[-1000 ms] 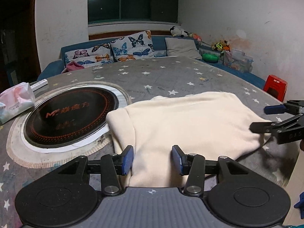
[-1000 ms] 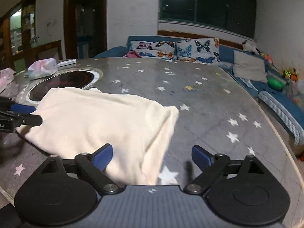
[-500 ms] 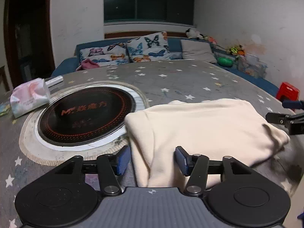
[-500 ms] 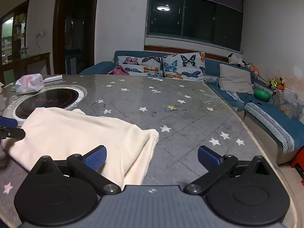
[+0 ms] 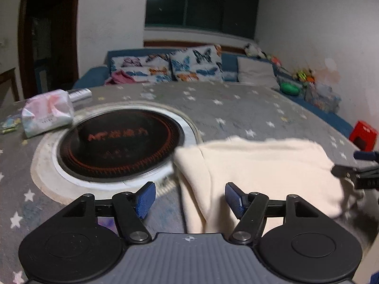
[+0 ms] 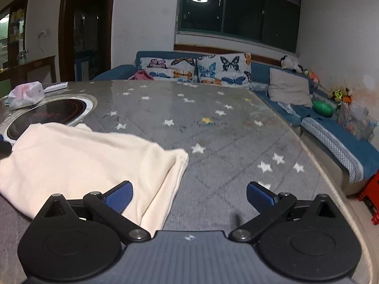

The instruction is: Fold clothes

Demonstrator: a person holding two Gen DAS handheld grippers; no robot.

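A cream garment (image 5: pixel 260 172) lies folded on the grey star-patterned table (image 5: pixel 236 108), near its front edge. My left gripper (image 5: pixel 190 200) hovers open over the garment's left edge, with nothing held between its blue pads. In the right wrist view the same cream garment (image 6: pixel 78 163) lies to the left, and my right gripper (image 6: pixel 189 196) stands wide open beside its right edge, gripping nothing. The right gripper's black fingers (image 5: pixel 360 172) show at the far right of the left wrist view.
A black round cooktop (image 5: pixel 118 144) is set into the table left of the garment. A tissue pack (image 5: pixel 46 112) and a remote (image 5: pixel 79 94) lie behind it. A blue sofa with butterfly cushions (image 6: pixel 201 69) runs behind the table; a red stool (image 5: pixel 363 136) stands to the right.
Both grippers have drawn back from the garment and risen. The left gripper opened wider and swung left towards the cooktop. The garment stays flat on the table.
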